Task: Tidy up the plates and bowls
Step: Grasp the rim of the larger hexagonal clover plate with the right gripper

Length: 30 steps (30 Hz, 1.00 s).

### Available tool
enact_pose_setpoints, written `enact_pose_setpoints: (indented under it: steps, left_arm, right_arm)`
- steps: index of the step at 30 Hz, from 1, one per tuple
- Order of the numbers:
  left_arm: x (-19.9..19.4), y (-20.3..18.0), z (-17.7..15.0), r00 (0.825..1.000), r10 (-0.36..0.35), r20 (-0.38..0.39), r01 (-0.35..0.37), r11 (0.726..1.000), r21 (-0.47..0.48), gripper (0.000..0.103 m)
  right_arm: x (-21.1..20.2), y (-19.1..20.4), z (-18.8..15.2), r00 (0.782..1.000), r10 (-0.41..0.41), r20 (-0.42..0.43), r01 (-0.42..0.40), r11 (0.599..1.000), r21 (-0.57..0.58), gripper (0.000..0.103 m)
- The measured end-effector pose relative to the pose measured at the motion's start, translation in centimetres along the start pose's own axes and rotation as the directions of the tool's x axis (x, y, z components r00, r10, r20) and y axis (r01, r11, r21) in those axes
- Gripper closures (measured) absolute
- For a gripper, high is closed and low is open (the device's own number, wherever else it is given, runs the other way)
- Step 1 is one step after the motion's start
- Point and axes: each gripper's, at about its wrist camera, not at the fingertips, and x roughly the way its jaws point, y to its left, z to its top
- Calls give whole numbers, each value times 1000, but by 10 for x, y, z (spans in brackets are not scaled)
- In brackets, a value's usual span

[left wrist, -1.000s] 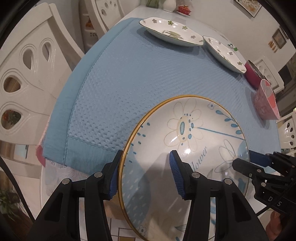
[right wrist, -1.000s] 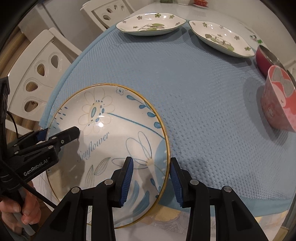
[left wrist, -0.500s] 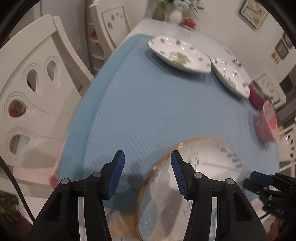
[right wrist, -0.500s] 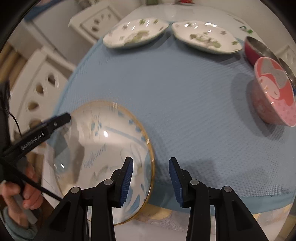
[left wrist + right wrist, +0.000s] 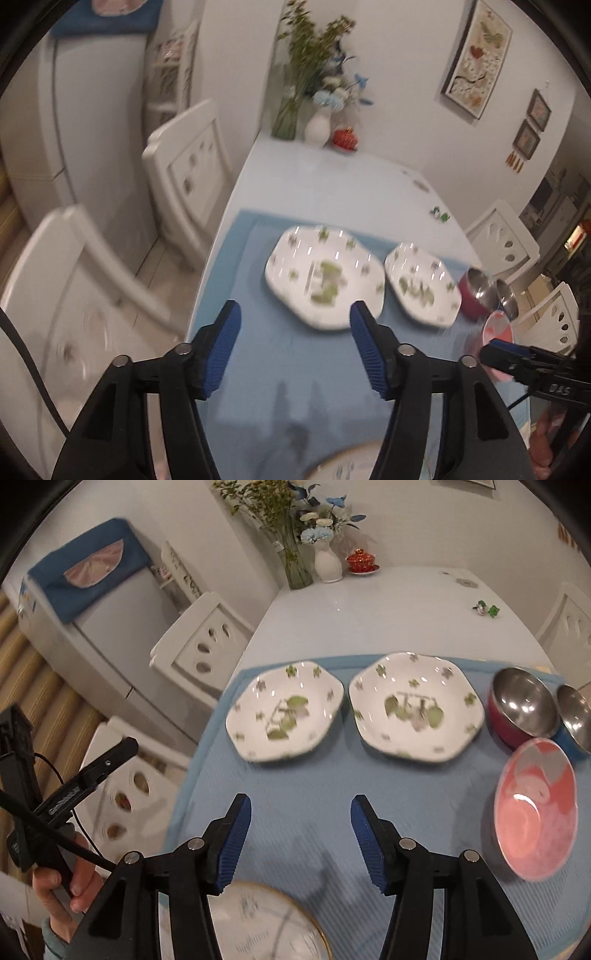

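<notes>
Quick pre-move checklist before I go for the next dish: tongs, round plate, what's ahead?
1. Left tongs empty, jaws opening: ok.
2. Right tongs empty, jaws opening: ok.
3. Gold-rimmed plate released, lying on the blue mat: ok.
4. Two hexagonal plates apart, not stacked: not ok.
5. Pink bowl tilted on its side: not ok.
6. Steel bowls touching or nested: cannot tell.

We see two white hexagonal plates (image 5: 283, 718) (image 5: 415, 707) side by side; gold-rimmed plate (image 5: 266, 923) nearest; pink bowl (image 5: 535, 816) tilted.
</notes>
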Motion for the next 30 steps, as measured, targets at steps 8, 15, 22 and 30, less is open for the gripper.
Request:
enact_pose_setpoints:
  steps: [8,15,22,30]
  left_arm:
    - [74,14,40,991,-91,-94,90,996,-13,41]
    - [171,41,51,939,-215,-267,181,973,-145,41]
    - [217,38,51,926,-199,-320,171,979,-114,41]
    - [247,41,48,916,-201,-347,174,979,-108,50]
  right_arm:
    - [74,-9,35,994,-3,-105,13,996,88,48]
    - [144,-36,41,972,87,-220,-26,963,269,48]
    - [169,-41,50,977,57,-205,3,960,279,48]
    - [189,-40,63,985,23,-174,20,969,244,50]
